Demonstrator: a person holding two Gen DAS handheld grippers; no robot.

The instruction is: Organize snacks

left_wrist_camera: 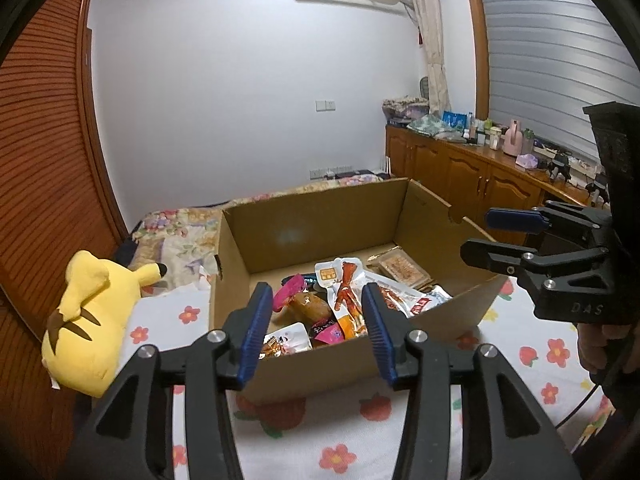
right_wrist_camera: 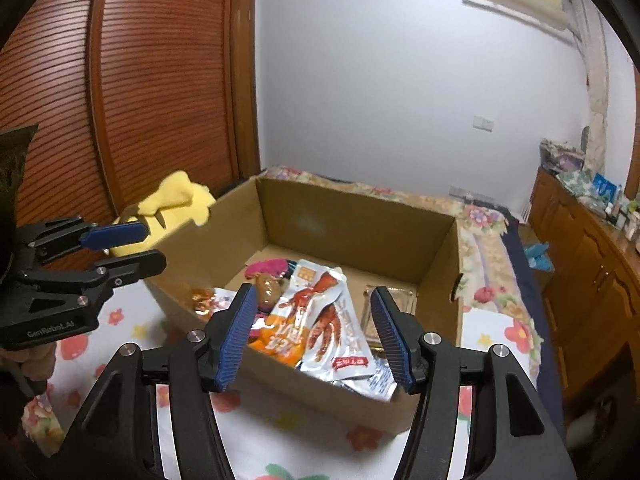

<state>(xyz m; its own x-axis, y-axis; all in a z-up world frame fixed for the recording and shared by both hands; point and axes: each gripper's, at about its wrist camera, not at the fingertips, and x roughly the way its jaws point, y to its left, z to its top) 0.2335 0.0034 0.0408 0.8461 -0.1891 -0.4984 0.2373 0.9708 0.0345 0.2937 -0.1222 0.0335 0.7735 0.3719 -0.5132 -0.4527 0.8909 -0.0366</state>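
Observation:
An open cardboard box (left_wrist_camera: 320, 220) (right_wrist_camera: 360, 224) stands on the flowered bedsheet and holds several snack packets. Among them are a silver and orange chicken-feet packet (left_wrist_camera: 346, 296) (right_wrist_camera: 320, 320), a brown sausage-like snack (left_wrist_camera: 312, 306), a pink packet (left_wrist_camera: 288, 294) and a flat brown packet (left_wrist_camera: 404, 268). My left gripper (left_wrist_camera: 316, 292) (right_wrist_camera: 154, 246) hovers over the box's near wall, open, with nothing between its blue pads. My right gripper (right_wrist_camera: 313, 292) (left_wrist_camera: 476, 230) is beside it to the right, also open and holding nothing, above the box's near right corner.
A yellow plush toy (left_wrist_camera: 92, 312) (right_wrist_camera: 176, 200) lies left of the box. A louvred wooden wardrobe (left_wrist_camera: 44, 140) lines the left side. Wooden cabinets (left_wrist_camera: 460, 176) with clutter on top run along the right. The flowered sheet (left_wrist_camera: 328, 432) spreads in front of the box.

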